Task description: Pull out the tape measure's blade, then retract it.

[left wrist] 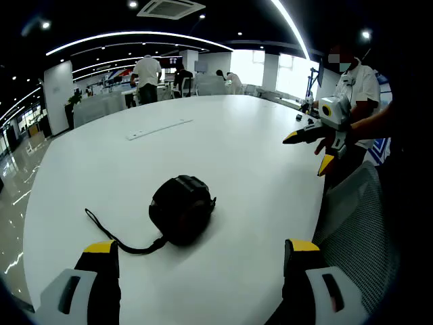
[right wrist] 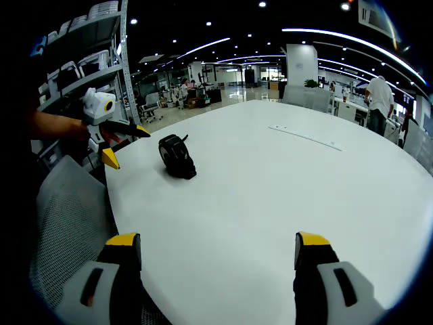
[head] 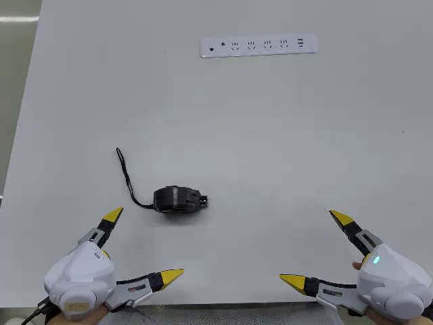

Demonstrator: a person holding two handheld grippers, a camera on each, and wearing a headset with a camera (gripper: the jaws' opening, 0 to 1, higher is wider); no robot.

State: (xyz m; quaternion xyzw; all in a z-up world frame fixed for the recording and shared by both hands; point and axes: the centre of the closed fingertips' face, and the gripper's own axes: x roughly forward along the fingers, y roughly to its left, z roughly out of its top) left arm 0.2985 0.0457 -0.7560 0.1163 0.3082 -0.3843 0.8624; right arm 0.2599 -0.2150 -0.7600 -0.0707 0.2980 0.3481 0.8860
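A black tape measure (head: pixel 177 200) lies on the white table (head: pixel 270 135), its blade fully inside and a black wrist strap (head: pixel 126 177) trailing off to the left. It also shows in the left gripper view as the tape measure (left wrist: pixel 180 208), close ahead, and in the right gripper view as the tape measure (right wrist: pixel 176 156), farther off to the left. My left gripper (head: pixel 147 246) hovers open just below and left of it, nothing between its yellow-tipped fingers. My right gripper (head: pixel 318 249) hangs open at the lower right, well apart from it.
A white power strip (head: pixel 258 46) lies flat at the far side of the table. The table's near edge runs just under both grippers. Mesh chair backs (right wrist: pixel 67 203) stand by the edge. People stand far off (left wrist: pixel 146 76) in the office behind.
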